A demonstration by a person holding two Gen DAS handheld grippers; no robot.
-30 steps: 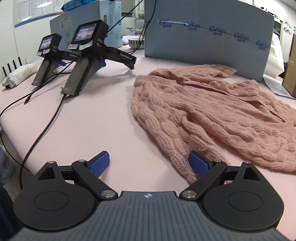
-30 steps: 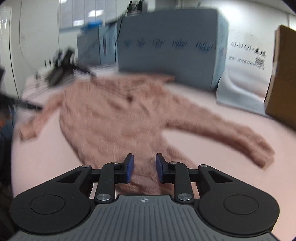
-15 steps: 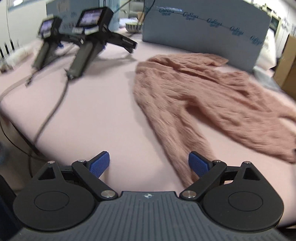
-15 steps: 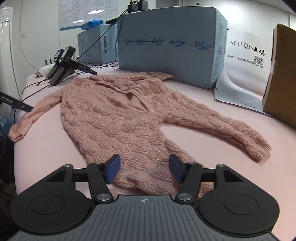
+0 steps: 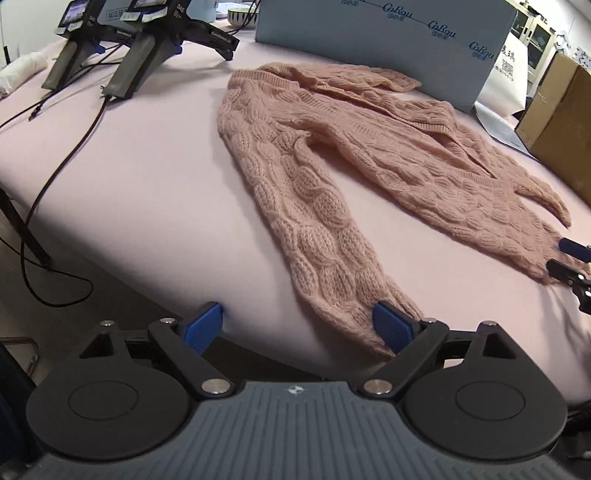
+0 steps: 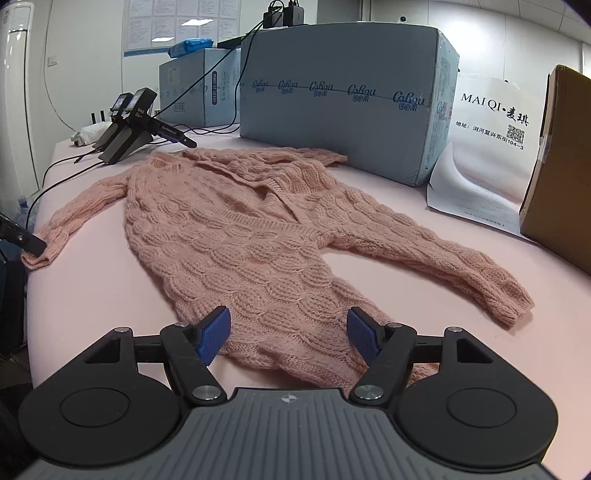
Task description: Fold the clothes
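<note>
Seemingly one sweater (image 6: 236,236), two grippers

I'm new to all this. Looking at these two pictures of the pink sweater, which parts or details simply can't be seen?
- Sweater hem: right wrist view, partly hidden behind the right gripper and its body.
- Left sleeve cuff: left wrist view, partly covered by a finger of the left gripper.
- Wall papers: right wrist view, print too small to read.
- Brown carton: right wrist view, cut off by the frame edge.

left gripper (image 5: 297,326) fingers spread, right gripper (image 6: 288,334) fingers spread
</note>
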